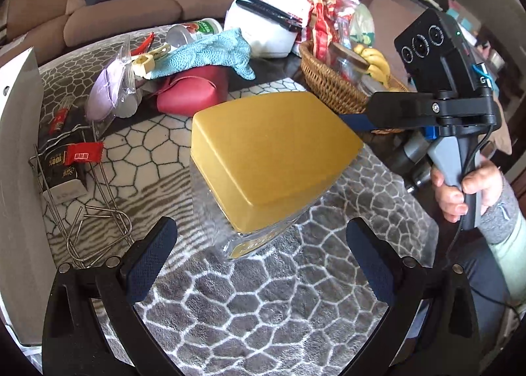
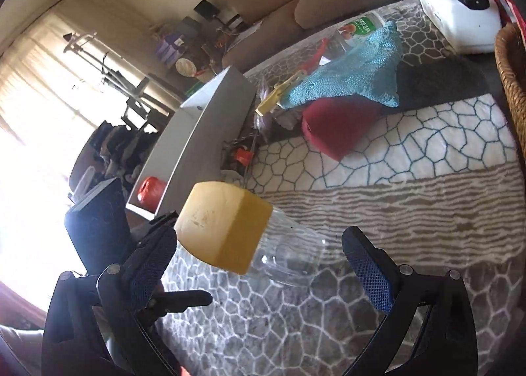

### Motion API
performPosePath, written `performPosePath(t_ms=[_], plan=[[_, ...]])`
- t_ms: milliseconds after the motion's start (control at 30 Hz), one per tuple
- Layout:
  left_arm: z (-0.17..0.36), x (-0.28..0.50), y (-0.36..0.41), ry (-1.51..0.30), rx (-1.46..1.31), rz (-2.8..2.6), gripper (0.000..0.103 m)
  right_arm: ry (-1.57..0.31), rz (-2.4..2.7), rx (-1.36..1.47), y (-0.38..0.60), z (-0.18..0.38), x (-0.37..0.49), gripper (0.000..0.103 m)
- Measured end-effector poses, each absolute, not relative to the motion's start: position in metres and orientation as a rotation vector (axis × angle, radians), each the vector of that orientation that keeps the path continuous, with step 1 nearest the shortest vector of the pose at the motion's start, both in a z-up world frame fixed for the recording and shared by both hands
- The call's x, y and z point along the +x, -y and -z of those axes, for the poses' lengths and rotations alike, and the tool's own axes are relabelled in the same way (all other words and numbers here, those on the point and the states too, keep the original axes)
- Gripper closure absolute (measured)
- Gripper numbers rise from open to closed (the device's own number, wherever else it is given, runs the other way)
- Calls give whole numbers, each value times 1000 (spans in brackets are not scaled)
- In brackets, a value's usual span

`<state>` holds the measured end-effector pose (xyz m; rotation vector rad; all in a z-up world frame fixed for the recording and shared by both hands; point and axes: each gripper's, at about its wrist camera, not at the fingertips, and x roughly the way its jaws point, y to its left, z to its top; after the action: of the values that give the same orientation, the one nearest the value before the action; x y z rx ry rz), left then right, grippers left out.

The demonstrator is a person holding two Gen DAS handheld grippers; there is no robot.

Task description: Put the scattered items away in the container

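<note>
Jar [image 1: 273,152], clear body with gold lid [image 2: 223,228], is near the middle of the patterned mat [image 1: 263,310] on the bench, apart from the clutter behind it: red pouch [image 1: 190,93], blue cloth [image 1: 210,53], wire bits and wrappers toward the box. Cannot tell whether the jar's base rests on the mat or is just off it. Left hand-held gripper [image 1: 261,228]: fingers spread wide, pinching nothing. The jar is dead ahead and centred in the gap, with its base just beyond the fingertips and its lid tilting away. Right hand-held gripper [image 2: 258,234]: also spread, no pinch. In its own view the jar lies across the gap, long axis running from the lid beside the left finger to the clear base nearer the right finger. From the left wrist view, 1 blue pad [image 1: 358,121] of the right tool is at the lid's far edge, touching or just beside it; the other pad is hidden behind the jar. Box [image 1: 19,162], white-walled, stands at the left edge of the mat, on the left tool's side and well apart from the right tool. Judgement: both tools bracket the jar, but the right one straddles it lengthwise, a poor line for closing. The left one faces it squarely and is nearer the box, so the carry looks like a short leftward move.
</note>
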<state>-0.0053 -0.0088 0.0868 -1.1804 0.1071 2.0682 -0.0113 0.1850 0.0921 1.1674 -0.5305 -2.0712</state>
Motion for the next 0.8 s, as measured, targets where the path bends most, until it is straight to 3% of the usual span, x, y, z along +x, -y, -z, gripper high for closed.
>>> performPosePath(t_ms=[300,433,600,800], plan=[[-78,-22,-11,-92,-1150,-2043,1,341,2016,1134,-138,-77,-15,1],[-76,-34,1,10,-1161,-2071,7,276,2051,1127,-123,-73,-16,3],[-82,-45,19,175,-1183,-2074,12,433,2044,1126,-140,-71,-25,27],[-115,-36,27,136,-1145,-2127,12,459,2050,1101,-134,-90,-22,25]])
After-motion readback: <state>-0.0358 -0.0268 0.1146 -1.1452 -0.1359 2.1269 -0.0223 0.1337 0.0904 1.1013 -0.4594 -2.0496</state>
